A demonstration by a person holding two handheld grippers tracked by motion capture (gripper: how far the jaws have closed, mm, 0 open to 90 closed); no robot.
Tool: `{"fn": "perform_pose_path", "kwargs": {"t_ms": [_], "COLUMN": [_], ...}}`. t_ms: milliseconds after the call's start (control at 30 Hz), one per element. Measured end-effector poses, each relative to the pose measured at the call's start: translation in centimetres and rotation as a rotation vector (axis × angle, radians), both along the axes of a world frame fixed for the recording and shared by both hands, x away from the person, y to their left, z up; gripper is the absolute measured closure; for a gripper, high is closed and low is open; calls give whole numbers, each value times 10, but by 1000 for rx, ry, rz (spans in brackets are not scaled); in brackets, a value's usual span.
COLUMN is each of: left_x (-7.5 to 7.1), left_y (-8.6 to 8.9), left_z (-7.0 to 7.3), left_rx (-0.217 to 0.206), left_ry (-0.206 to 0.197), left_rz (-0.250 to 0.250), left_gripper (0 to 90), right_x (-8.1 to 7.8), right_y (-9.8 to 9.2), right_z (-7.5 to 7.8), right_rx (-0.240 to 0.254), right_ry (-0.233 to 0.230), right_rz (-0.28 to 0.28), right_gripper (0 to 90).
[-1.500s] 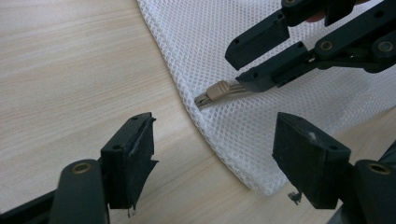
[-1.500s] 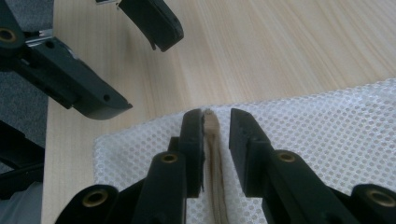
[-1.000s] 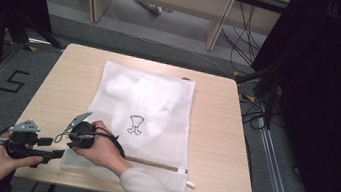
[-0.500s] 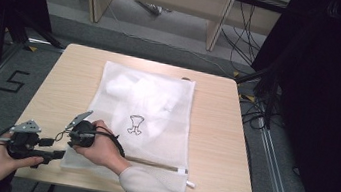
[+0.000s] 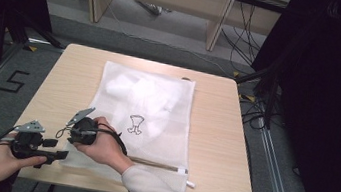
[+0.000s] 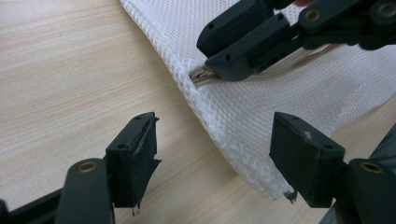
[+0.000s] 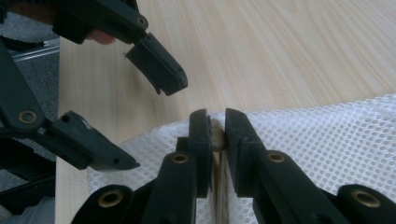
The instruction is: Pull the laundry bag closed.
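Wooden table (image 5: 214, 132) carries a white mesh bag (image 5: 150, 118) at frame centre. Right gripper (image 7: 217, 133) has just closed its jaws on the zipper pull (image 6: 200, 74) at the bag's lower-left corner. Left gripper (image 6: 212, 154) stands with jaws apart astride that corner, touching nothing.

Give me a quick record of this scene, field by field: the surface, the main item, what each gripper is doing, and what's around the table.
surface: light wooden table
main item: white mesh laundry bag lying flat, white cloth inside, small black logo
zipper: along the bag's near edge; metal zipper pull at the corner
right gripper: jaws just closed, pinching the zipper pull
left gripper: jaws open, spanning the bag's corner, not pressing it
surroundings: grey floor, floor marking "5", cables at right
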State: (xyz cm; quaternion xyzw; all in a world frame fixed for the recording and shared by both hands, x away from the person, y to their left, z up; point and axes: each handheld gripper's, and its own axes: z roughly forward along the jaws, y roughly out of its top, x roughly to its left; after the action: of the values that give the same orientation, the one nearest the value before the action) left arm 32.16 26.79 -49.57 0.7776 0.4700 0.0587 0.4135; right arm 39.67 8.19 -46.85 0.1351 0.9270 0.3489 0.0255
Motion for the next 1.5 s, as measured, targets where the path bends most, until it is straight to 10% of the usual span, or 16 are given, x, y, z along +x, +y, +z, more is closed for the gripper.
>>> {"fn": "perform_pose_path", "kwargs": {"t_ms": [733, 1500], "left_x": [12, 17], "left_y": [-10, -21], "left_z": [-3, -1], "left_rx": [-59, -57], "left_ry": [23, 107], "left_rz": [22, 45], "left_gripper": [394, 857], "right_x": [-4, -5], "right_y": [-5, -12], "right_z": [18, 20], "right_rx": [19, 11], "right_ry": [-25, -20], "right_rz": [-8, 0], "right_gripper": [822, 822]}}
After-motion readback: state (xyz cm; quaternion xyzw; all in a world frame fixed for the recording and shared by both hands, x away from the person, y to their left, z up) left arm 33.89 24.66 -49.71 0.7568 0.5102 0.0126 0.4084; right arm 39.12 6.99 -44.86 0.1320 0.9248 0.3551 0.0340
